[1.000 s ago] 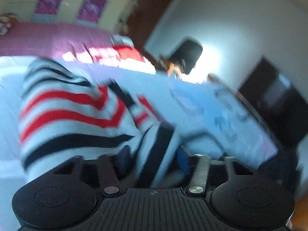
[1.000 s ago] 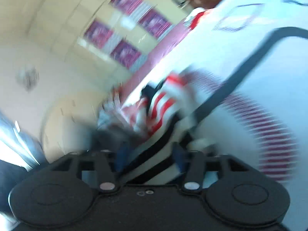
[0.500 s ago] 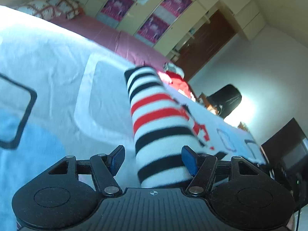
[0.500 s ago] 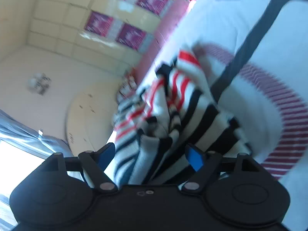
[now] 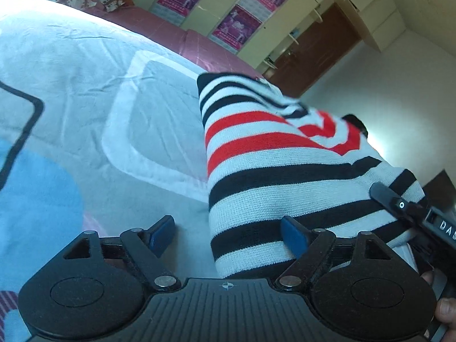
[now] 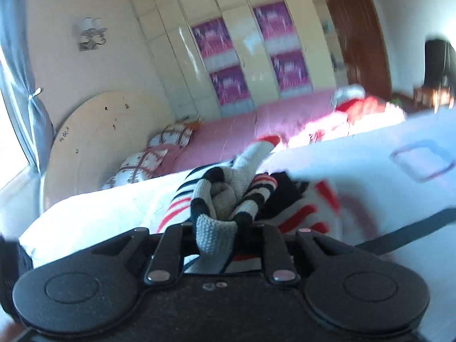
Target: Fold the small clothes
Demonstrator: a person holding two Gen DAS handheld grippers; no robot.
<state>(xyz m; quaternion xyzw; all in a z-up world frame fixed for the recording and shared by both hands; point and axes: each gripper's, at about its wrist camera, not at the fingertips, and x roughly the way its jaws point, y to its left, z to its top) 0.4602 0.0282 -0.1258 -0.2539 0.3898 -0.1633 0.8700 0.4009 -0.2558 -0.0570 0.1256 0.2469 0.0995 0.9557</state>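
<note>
A knit sweater striped white, black and red lies folded on the pale bedsheet. My left gripper hovers low at the sweater's near end with its jaws opening. The sweater's left edge lies between the blue pads, and they do not press on it. In the right wrist view my right gripper has its jaws closing, pinched on a bunched fold of the sweater that is lifted off the sheet. The right gripper's finger also shows at the sweater's right side.
The sheet carries blue and outlined patches. Beyond it are a pink bed with patterned pillows, a red clothes pile, a wardrobe with purple posters, a wooden door and a round board. A hand is at the right edge.
The left gripper let go of the sweater, which now lies flat, and its jaws spread wider. The right gripper stood open over the heap, then closed on a fold and rose while rolling.
</note>
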